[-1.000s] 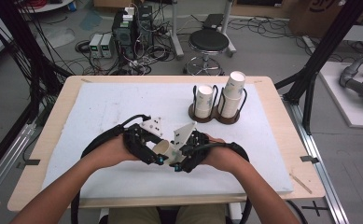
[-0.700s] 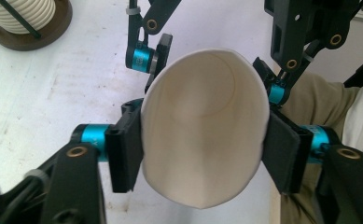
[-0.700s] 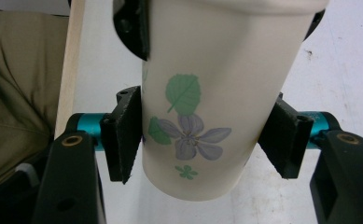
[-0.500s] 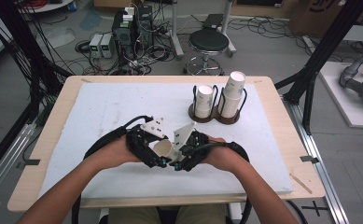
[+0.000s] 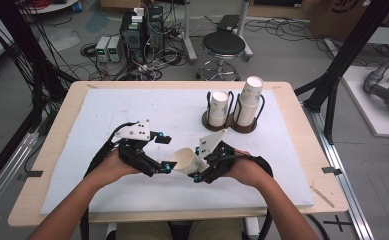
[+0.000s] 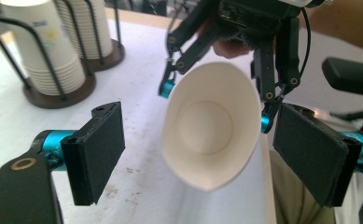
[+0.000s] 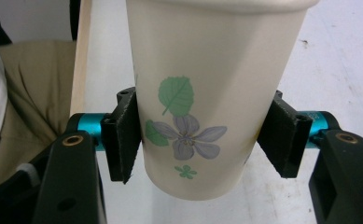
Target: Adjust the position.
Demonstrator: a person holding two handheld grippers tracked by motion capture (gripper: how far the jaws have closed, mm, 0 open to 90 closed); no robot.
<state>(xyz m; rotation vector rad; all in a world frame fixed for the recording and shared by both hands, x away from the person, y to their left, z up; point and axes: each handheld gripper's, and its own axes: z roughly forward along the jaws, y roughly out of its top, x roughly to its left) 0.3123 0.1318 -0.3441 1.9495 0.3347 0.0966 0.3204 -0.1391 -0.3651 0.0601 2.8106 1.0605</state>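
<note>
Near the table's (image 5: 57,210) front edge, the light, easily crushed paper cup (image 5: 188,160) is clamped low on its wall by the right gripper (image 5: 198,169), squashing the rim oval, while the left gripper (image 5: 163,152) has just spread open, empty.

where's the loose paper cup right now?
High view: the paper cup is near the table's front edge, centre, clamped in the right hand-held gripper, mouth facing the open left hand-held gripper; the cup racks stand behind.
</note>
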